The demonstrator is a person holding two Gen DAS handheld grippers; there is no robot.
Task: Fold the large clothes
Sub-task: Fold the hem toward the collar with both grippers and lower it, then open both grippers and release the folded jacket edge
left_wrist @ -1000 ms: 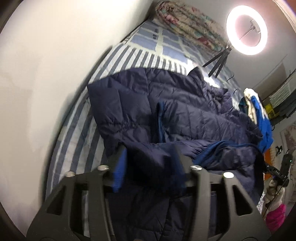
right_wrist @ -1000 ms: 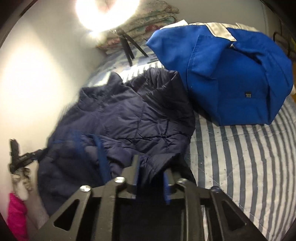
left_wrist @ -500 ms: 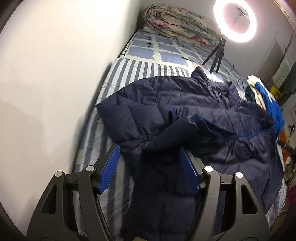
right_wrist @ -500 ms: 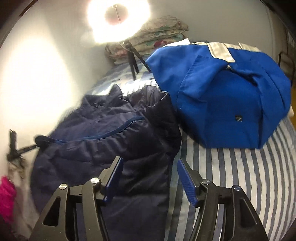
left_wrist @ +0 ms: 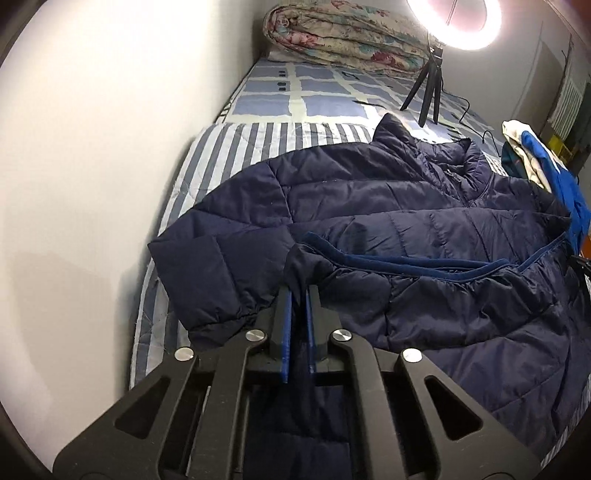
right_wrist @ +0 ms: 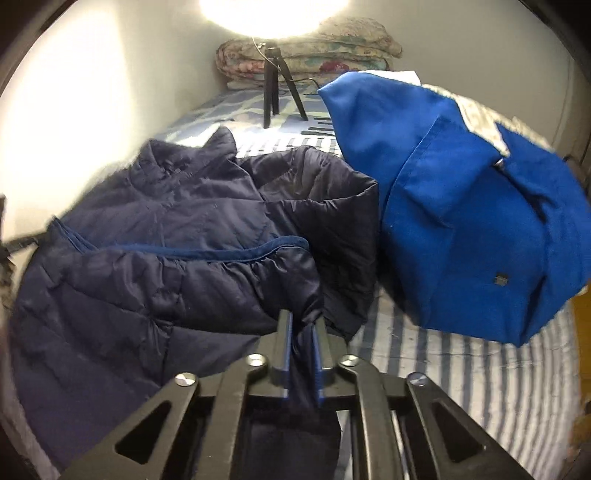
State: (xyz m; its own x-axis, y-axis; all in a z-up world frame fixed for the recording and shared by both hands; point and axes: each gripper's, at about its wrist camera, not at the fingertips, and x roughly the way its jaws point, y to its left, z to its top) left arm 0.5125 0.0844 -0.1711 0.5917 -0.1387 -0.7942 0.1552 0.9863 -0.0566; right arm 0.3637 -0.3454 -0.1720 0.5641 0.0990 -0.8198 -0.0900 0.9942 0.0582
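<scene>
One navy quilted jacket (left_wrist: 388,206) is spread across the bed, collar toward the far end, its hem folded up over the body so the blue lining edge (left_wrist: 424,264) shows as a band across the middle. The jacket is pinched at two points along that folded hem: fabric is clamped between the narrow-set blue pads of the left gripper (left_wrist: 298,295) at the wall-side corner, and between the nearly closed pads of the right gripper (right_wrist: 302,325) at the opposite corner. Both grippers are held low and roughly level, pointed along the bed toward the far end. The surface is a bed with a striped sheet (left_wrist: 221,147) under the jacket and a checked blue-and-cream cover (left_wrist: 317,92) further back. A white wall (left_wrist: 92,166) runs along the left side of the bed, close to the jacket sleeve. One second garment, a bright blue jacket (right_wrist: 461,206) with a white panel, is heaped just beside the navy one on the right side, touching its sleeve. One folded floral quilt (left_wrist: 343,37) is stacked at the far end. One lit ring light (left_wrist: 458,22) on a small black tripod (left_wrist: 424,92) stands on the bed in front of the quilt, cable trailing across the cover.
</scene>
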